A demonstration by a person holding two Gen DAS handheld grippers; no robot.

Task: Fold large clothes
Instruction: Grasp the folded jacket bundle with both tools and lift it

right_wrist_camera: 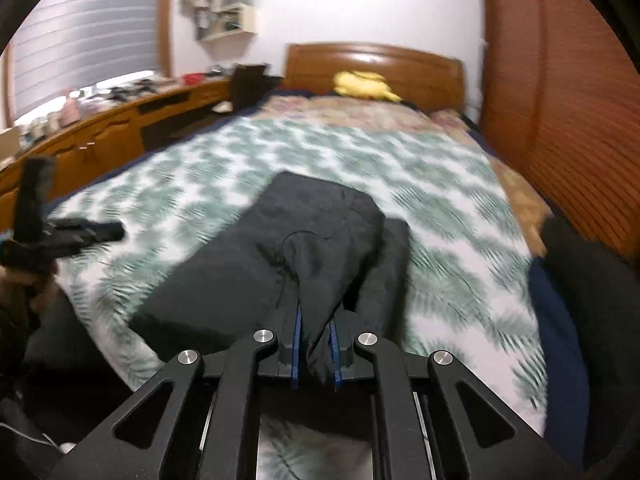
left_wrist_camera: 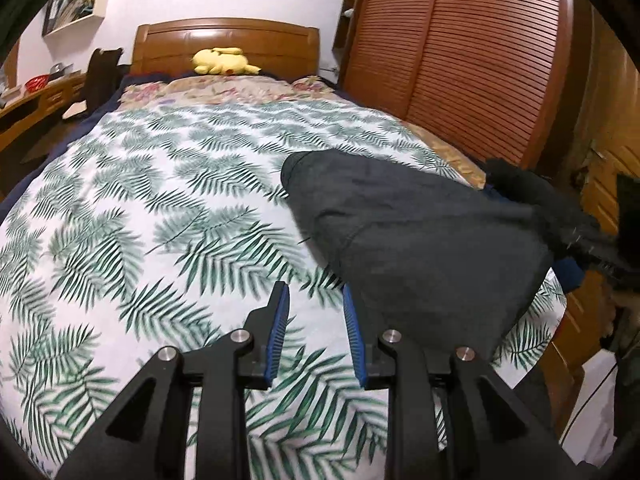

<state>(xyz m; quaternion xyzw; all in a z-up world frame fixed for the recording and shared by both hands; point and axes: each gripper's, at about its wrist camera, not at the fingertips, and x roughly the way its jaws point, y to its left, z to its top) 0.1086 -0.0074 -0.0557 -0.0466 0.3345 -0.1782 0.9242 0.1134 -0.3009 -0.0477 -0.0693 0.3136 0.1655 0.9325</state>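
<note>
The right gripper (right_wrist_camera: pixel 316 328) is clamped on a bunched fold of the dark garment (right_wrist_camera: pixel 288 248); the fabric is pinched between its blue pads (right_wrist_camera: pixel 297 344) and hangs below them. From this grip the garment extends forward and lies on the leaf-print bedspread (right_wrist_camera: pixel 440 200), near the foot end of the bed.

The left gripper (left_wrist_camera: pixel 316 300) stands with its jaws apart and nothing between them. Its right-hand finger sits just beside the near edge of the garment (left_wrist_camera: pixel 420 232), above the bedspread (left_wrist_camera: pixel 160 200).

Beyond, a yellow plush toy (left_wrist_camera: pixel 224 62) rests against the wooden headboard (left_wrist_camera: pixel 228 36). A slatted wardrobe (left_wrist_camera: pixel 480 60) flanks the bed.
</note>
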